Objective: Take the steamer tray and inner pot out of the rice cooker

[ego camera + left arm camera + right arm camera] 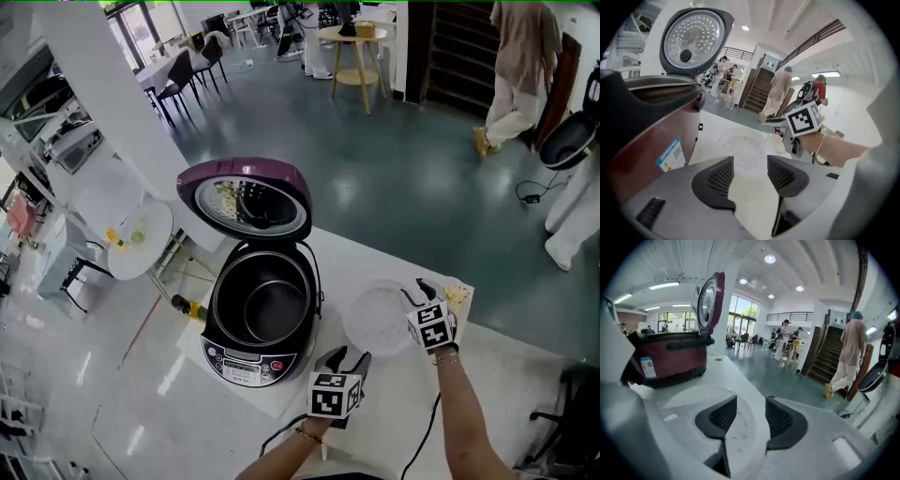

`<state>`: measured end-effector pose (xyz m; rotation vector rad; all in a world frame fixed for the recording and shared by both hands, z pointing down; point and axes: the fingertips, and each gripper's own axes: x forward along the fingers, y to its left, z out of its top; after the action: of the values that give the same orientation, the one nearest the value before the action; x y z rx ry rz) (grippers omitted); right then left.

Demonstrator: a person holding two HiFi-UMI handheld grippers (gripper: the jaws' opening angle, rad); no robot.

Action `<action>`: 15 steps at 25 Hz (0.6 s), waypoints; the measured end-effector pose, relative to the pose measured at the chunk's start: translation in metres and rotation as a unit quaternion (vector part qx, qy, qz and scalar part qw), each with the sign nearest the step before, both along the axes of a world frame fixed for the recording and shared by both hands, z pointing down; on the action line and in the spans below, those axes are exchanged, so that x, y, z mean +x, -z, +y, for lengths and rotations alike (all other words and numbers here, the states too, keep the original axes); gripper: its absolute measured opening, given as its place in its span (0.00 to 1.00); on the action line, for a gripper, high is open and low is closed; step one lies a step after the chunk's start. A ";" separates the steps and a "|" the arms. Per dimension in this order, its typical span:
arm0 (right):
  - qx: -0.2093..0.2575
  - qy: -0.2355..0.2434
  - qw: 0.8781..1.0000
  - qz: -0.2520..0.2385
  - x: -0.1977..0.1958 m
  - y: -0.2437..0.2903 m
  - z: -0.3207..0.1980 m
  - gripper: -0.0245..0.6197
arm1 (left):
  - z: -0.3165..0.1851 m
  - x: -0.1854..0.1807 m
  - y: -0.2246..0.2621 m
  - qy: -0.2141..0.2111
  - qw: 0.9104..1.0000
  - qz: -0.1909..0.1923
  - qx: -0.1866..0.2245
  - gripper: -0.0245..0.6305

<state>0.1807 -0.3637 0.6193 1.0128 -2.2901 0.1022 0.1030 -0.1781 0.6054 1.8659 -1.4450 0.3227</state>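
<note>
Now left gripper [350, 357] and right gripper [417, 291] gape; steamer tray [377, 321] on table [506, 366]; inner pot [272, 309] in cooker [246, 361].

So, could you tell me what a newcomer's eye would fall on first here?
The purple rice cooker stands open at the left of the table, its lid up and the dark inner pot inside. To its right lies the white steamer tray, with the left gripper and right gripper at its edges, jaws apart.
</note>
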 end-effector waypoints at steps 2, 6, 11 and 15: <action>0.027 -0.015 0.999 -0.040 0.006 0.027 0.020 0.33 | 0.013 0.002 0.024 0.000 0.999 0.032 0.017 0.38; 0.056 -0.039 0.990 -0.122 0.001 0.085 0.070 0.32 | 0.033 -0.009 0.081 -0.013 0.995 0.014 0.094 0.38; 0.072 -0.039 0.974 -0.212 -0.025 0.147 0.132 0.32 | 0.056 -0.037 0.145 -0.023 0.977 -0.068 0.201 0.38; 0.091 -0.034 0.968 -0.232 -0.059 0.172 0.163 0.32 | 0.058 -0.094 0.174 0.017 0.965 -0.077 0.251 0.38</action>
<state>0.1215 -0.2009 0.4470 1.2677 -2.7263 0.1757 0.0092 -0.1200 0.4315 2.2492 -1.7848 0.0868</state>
